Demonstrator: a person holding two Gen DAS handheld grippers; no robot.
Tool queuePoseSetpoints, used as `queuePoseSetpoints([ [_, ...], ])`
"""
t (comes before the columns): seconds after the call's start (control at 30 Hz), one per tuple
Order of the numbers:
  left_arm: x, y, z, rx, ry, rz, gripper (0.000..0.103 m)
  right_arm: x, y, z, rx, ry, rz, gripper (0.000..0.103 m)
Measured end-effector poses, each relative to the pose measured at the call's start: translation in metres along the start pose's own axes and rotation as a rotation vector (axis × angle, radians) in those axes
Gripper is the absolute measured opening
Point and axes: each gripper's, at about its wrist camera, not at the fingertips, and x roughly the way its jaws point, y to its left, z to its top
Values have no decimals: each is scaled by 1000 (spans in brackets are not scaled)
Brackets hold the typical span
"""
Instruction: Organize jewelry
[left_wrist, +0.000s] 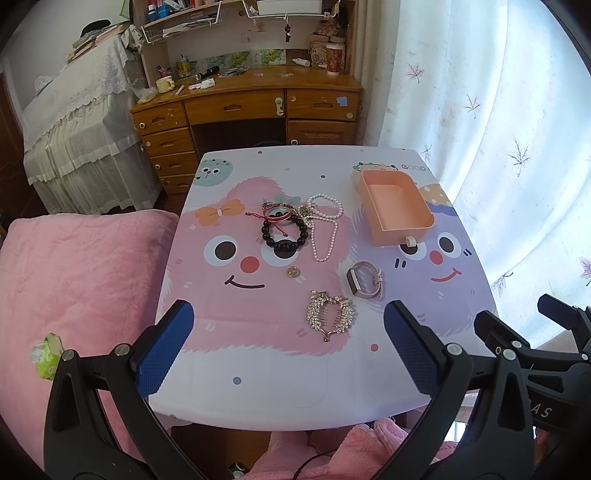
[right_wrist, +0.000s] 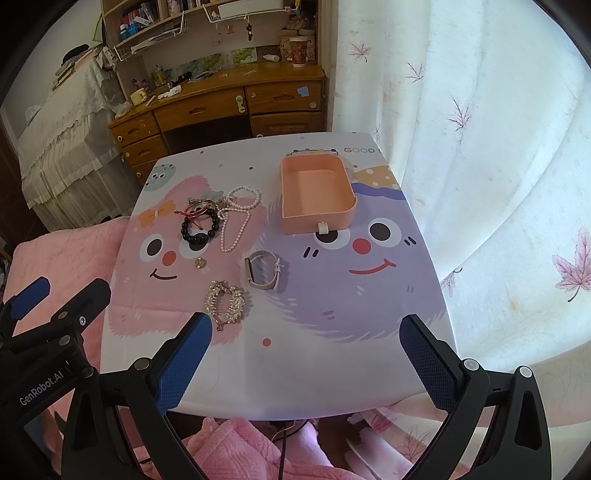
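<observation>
Your left gripper (left_wrist: 288, 349) hangs over the near edge of the table (left_wrist: 266, 391) with its jaws spread wide and nothing between them; your right gripper (right_wrist: 306, 356) does the same just beside it, released and holding nothing. Ahead of your right gripper the table surface is bare up to the peach box (right_wrist: 316, 195), which sits toward the far right corner, close to the curtain (right_wrist: 480, 147) on that side. The table's left edge borders a pink blanket (left_wrist: 74, 288).

You can read "GenRobot.AI" on the left gripper's body in the right wrist view, and "GOOD" printed on the tablecloth behind the box.

The jewelry lies ahead of your left gripper: a crystal hair comb (left_wrist: 330, 314) nearest, a watch (left_wrist: 364, 279) just right of it, a small gold ring (left_wrist: 293, 272) beyond, then a black bead bracelet (left_wrist: 284, 230) touching a red bangle (left_wrist: 277, 213), with a pearl necklace (left_wrist: 325, 225) alongside. A wooden desk (left_wrist: 243, 107) stands past the far edge.
</observation>
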Motion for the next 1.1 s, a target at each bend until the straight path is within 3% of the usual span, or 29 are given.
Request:
queuePoseSetpoints([
  [1.1, 2, -1, -2, -1, -1, 0, 102, 1, 4, -1, -6, 2, -7, 103],
])
